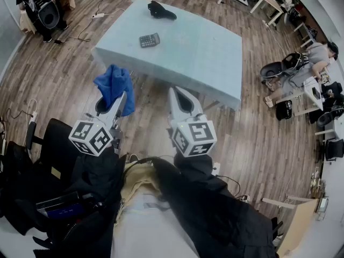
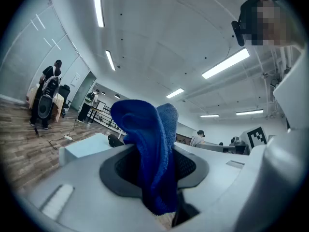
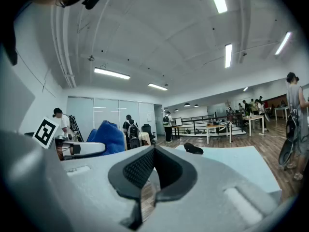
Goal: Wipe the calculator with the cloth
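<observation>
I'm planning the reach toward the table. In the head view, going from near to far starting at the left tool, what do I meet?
left tool → blue cloth pinched in it → near edge of the table → calculator → black object at the far edge

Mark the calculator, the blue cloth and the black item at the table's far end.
calculator [image 1: 149, 40]: head view, middle of its keypad.
blue cloth [image 2: 150, 146]: left gripper view, the fold between the jaws.
black item [image 1: 161, 11]: head view, its middle.

Blue cloth [image 1: 114, 84] bunched in left hand-held gripper [image 1: 120, 103]; dark calculator [image 1: 149, 40] flat on table [image 1: 207, 55].
</observation>
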A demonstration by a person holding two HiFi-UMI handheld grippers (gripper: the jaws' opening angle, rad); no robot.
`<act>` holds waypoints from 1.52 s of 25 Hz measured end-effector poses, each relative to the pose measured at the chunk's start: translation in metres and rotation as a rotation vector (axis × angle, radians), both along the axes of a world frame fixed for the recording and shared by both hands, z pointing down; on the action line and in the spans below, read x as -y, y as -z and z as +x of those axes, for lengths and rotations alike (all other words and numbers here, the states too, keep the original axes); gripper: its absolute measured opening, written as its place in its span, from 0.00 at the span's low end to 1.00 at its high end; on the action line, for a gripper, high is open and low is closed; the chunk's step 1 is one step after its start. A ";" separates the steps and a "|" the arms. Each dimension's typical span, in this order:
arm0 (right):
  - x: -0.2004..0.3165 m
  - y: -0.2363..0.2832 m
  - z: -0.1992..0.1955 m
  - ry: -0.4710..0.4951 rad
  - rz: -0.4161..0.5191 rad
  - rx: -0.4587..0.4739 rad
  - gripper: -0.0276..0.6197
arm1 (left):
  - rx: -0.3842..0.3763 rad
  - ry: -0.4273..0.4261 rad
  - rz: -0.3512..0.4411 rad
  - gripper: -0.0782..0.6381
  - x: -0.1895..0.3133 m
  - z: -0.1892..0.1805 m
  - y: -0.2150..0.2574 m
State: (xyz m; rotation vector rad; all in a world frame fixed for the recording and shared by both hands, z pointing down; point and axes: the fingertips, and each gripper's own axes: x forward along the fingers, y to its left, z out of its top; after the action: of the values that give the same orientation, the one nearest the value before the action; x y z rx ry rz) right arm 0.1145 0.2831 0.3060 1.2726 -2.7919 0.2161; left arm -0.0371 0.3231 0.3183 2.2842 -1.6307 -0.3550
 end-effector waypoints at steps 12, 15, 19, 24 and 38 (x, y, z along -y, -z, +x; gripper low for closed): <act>0.005 -0.006 -0.002 -0.018 -0.010 -0.007 0.04 | -0.014 -0.014 -0.007 0.32 0.003 -0.004 -0.007; 0.001 -0.011 0.004 -0.020 -0.016 -0.005 0.04 | -0.018 -0.011 -0.010 0.32 -0.003 -0.001 -0.012; -0.001 -0.014 0.002 -0.016 -0.015 0.010 0.04 | -0.019 -0.014 -0.021 0.32 -0.006 -0.002 -0.019; 0.006 -0.018 -0.029 -0.007 -0.041 0.022 0.04 | -0.029 -0.021 -0.042 0.32 0.000 -0.030 -0.027; 0.028 -0.052 -0.060 -0.036 -0.106 -0.037 0.04 | -0.076 -0.051 -0.096 0.32 0.022 -0.061 -0.058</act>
State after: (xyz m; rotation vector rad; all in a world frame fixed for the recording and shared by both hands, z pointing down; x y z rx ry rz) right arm 0.0549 0.2552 0.3576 1.2891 -2.6893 0.3340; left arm -0.0985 0.3014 0.3760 2.2094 -1.5170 -0.3398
